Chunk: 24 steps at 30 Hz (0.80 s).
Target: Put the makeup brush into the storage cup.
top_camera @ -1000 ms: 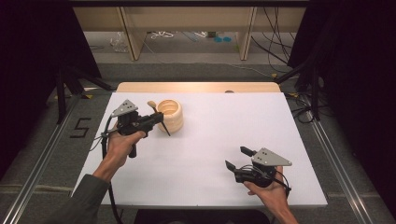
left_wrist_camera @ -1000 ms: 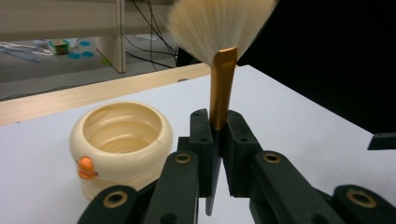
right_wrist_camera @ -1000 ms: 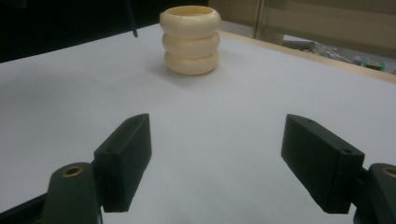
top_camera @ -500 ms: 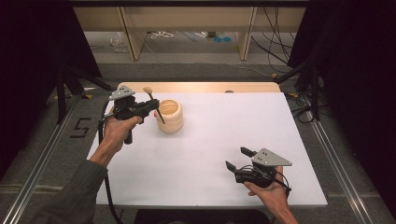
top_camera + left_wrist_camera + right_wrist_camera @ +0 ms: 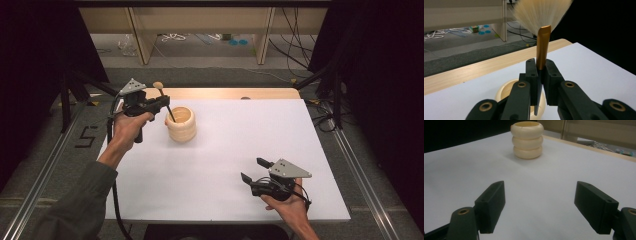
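My left gripper [image 5: 166, 102] is shut on a brush [image 5: 165, 102] at the far left of the table. The brush stands nearly upright, with its pale bristles [image 5: 541, 12] up, a gold ferrule [image 5: 542, 47] just above the jaws and a dark handle below. The handle's lower end hangs at the mouth of a cream ribbed cup [image 5: 181, 125], which stands just right of the gripper. That cup [image 5: 506, 91] sits below the jaws, and it also shows far off as the cup [image 5: 527, 140]. My right gripper [image 5: 252, 169] rests low near the front right, open [image 5: 540, 192], with nothing between its jaws.
The white tabletop [image 5: 240, 150] has a wooden strip [image 5: 225, 93] along its far edge. Beyond it stand shelf legs [image 5: 264, 37], with cables and small items on the floor. Metal rails [image 5: 365, 180] run along both sides of the table.
My left gripper has risen and moved toward the far left with the brush in it, so the brush now stands higher over the cup. The right gripper has stayed put.
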Each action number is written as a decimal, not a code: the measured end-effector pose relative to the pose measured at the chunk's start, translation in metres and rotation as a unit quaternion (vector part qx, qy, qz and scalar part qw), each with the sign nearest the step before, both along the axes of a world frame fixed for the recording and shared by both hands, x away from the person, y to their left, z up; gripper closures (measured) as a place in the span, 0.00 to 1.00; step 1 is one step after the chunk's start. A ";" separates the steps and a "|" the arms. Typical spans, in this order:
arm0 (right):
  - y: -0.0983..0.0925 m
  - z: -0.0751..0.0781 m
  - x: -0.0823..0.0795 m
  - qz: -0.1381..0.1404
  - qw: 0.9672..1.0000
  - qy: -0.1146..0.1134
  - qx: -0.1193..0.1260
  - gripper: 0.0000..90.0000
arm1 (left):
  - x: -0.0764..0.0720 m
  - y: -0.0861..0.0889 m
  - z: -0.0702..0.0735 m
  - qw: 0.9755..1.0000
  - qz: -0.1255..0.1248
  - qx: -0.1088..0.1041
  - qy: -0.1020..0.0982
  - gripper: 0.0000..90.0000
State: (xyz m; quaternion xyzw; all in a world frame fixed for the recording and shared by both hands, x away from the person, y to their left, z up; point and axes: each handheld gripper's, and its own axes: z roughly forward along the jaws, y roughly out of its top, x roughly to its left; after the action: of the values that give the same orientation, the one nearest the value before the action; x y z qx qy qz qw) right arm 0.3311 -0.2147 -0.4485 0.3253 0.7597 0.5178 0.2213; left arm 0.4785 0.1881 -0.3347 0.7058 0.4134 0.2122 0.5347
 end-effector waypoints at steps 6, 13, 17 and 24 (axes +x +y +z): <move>0.000 -0.001 0.000 -0.002 1.000 0.001 0.000 0.29 | 0.009 -0.005 0.003 1.000 0.005 0.003 -0.003 0.92; -0.001 0.000 0.000 -0.003 1.000 0.005 0.000 0.29 | 0.018 -0.008 0.003 1.000 0.010 0.012 -0.005 0.92; -0.001 0.000 0.000 -0.004 1.000 -0.004 0.000 0.29 | 0.024 -0.011 -0.001 1.000 0.014 0.013 -0.002 0.92; -0.001 -0.001 0.001 -0.002 1.000 0.000 -0.001 0.29 | 0.036 -0.017 -0.010 1.000 0.019 0.022 0.003 0.92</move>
State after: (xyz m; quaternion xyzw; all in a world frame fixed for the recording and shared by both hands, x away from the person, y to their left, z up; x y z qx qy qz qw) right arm 0.3325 -0.2158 -0.4493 0.3270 0.7592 0.5168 0.2226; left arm 0.5146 0.1710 -0.3449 0.7098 0.4243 0.2289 0.5137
